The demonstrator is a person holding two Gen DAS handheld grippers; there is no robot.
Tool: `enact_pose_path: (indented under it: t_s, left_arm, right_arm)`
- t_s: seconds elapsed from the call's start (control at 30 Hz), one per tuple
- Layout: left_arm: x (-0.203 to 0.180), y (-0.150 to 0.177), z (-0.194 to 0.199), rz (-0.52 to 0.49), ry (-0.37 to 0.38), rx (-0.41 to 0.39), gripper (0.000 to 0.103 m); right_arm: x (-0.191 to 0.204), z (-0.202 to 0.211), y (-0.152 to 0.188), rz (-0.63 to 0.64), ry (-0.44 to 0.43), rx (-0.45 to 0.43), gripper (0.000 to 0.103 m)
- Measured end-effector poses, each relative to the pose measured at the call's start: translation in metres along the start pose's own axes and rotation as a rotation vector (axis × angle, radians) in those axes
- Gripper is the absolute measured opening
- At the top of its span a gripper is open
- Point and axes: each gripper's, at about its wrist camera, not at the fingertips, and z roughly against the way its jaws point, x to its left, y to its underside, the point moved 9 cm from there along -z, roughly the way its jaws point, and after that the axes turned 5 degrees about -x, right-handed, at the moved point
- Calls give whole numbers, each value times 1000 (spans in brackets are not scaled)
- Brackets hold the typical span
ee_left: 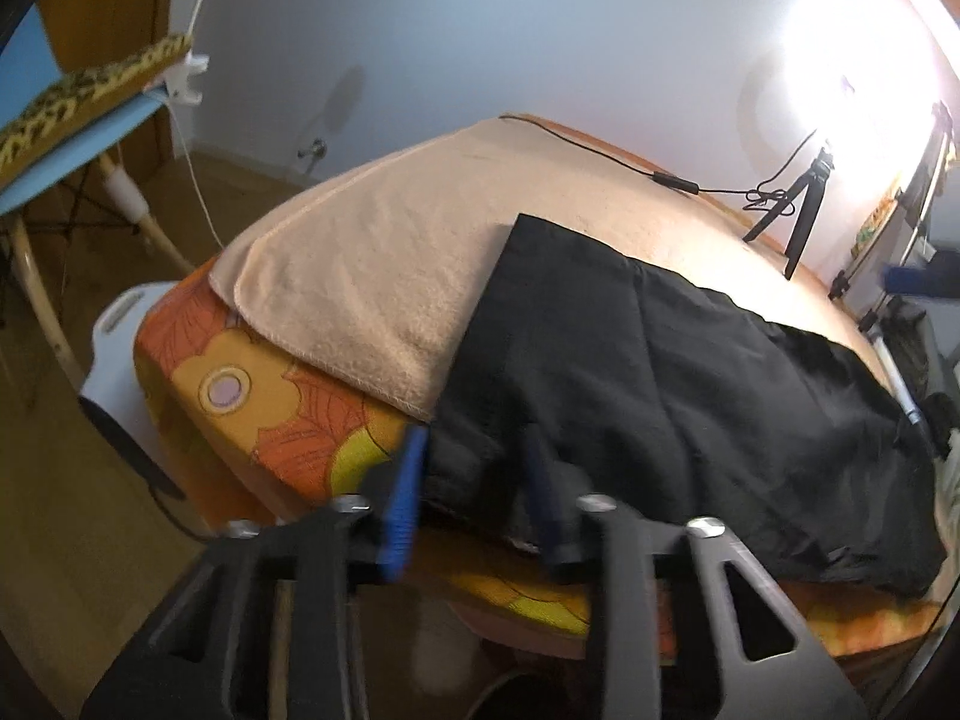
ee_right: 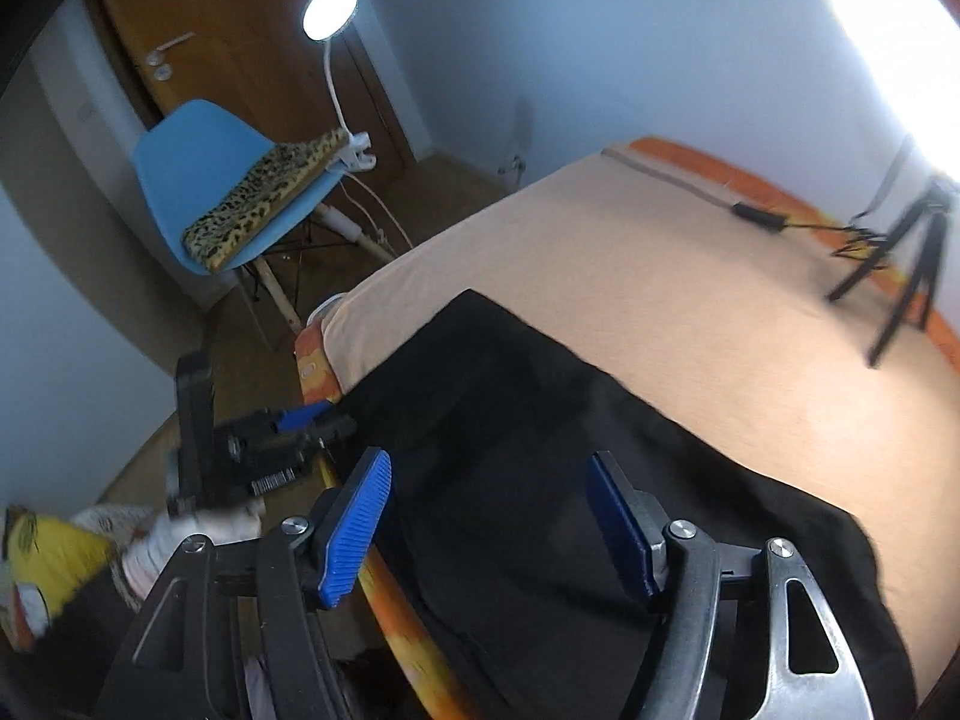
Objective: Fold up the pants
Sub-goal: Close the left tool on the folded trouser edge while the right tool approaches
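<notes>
We see the black pants spread flat on a peach blanket over the bed, w/ the near edge of the cloth hanging at the bed's front edge by the orange floral sheet.

Our left gripper is at that near-left corner of the pants. Its blue fingers sit fairly close together w/ a bunched fold of black cloth between them; we can't tell for sure if the pads actually press it, since that part is blurred.

Our right gripper hangs over the pants further along, fingers spread wide, nothing held, only black cloth seen below the gap. In the right wrist view the left gripper shows at the bed's edge, on the pants' corner.

Bkgd: blue chair w/ leopard cushion, clip lamp lit, black tripod on the bed's far side.
</notes>
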Motion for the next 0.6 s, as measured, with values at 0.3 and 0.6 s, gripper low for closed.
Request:
enact_pose_path:
  t_s: [0.3,0.6]
  left_arm:
    - [7,-1,13,88,127,-66,9]
    - [-14,-4,28,68,217,-110,7]
  right_arm:
    - [54,-148,-27,-87,-39,221,70]
    - [74,-219,-27,-51,78,360,70]
